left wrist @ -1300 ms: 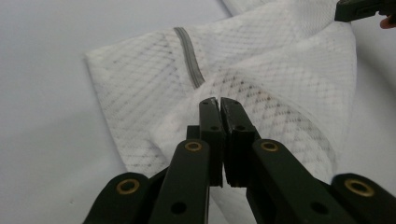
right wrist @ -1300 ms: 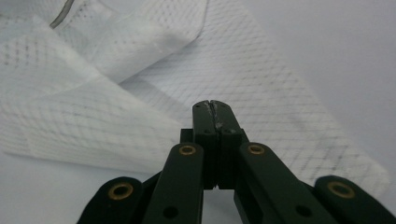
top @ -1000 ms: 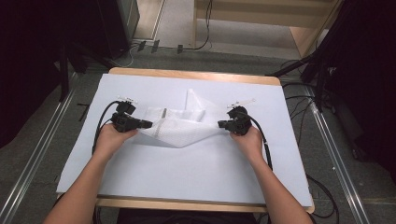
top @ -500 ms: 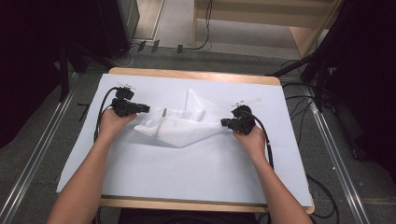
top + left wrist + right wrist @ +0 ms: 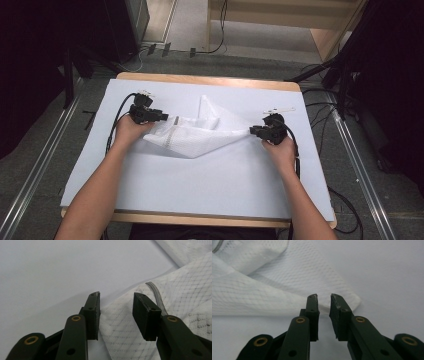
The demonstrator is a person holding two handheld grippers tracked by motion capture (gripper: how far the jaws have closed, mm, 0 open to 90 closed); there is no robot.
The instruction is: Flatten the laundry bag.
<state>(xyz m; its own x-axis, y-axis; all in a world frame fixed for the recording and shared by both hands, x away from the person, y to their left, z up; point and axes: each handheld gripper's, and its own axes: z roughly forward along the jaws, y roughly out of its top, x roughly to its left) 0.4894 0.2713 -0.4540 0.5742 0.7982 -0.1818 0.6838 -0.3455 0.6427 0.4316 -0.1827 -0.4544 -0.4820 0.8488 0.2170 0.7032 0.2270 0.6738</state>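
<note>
Item one, my forearms: both enter from the near edge of the counter [image 5: 200, 195], which is covered in a white sheet.

Item two, my left gripper [image 5: 161, 117]: it sits at the left end of the white mesh cloth [image 5: 200, 137]. Its jaws have just been opening and now stand about half apart. In the left gripper view, a fold of the cloth [image 5: 120, 322] lies in the gap between them; the left pad sits against the cloth's edge, the right pad is clear of it. Nothing is clamped.

Item three, my right gripper [image 5: 254, 131]: it sits at the right end of the cloth, at its pointed corner. Its jaws have just been opening and show a narrow gap. In the right gripper view, the corner of the cloth [image 5: 312, 277] lies just beyond the fingertips, not pinched between them.

Item four, the cloth itself: loosely bunched, stretched between the two grippers across the middle of the counter, its lower edge dipping toward me in a shallow point, a folded flap rising on its far side. A grey elastic strip [image 5: 156, 296] lies on it near the left gripper.

Item five, beyond the cloth's right end: a small pale strip [image 5: 279, 109] flat on the counter.
</note>
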